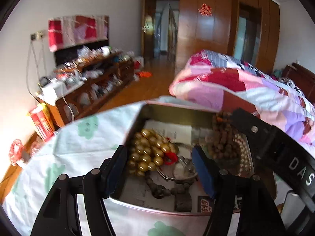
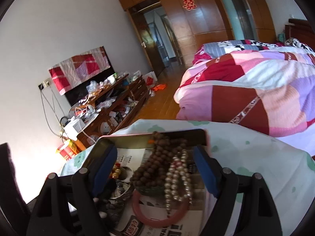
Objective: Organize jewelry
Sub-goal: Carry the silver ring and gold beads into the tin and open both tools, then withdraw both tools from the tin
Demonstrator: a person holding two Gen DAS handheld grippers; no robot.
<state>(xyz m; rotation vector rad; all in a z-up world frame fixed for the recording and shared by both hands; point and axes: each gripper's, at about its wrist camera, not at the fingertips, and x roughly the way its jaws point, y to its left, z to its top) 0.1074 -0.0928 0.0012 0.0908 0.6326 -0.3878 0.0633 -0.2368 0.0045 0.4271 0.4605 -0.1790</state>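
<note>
Open tin (image 1: 177,116) on the bed's floral sheet (image 1: 82,147); left gripper (image 1: 160,169) and right gripper (image 2: 155,169) both hover over it, fingers spread, gripping nothing. Gold beads (image 1: 147,153) at ten o'clock, brown beads (image 2: 155,161) and pearls (image 2: 179,179) at two — limp, slippery strands, best pinched mid-loop; one stiff pink bangle (image 2: 157,218).

1. Your left gripper (image 1: 159,169) points forward and tilts downward, jaws spread apart, nothing pressed between the blue pads (image 1: 203,172).
2. Your right gripper (image 2: 155,169) angles downward too, jaws standing wide, its pads (image 2: 204,169) gripping nothing.
3. In the left wrist view, your right gripper's black body (image 1: 275,143) crosses the right side, close beside the left one.
</note>
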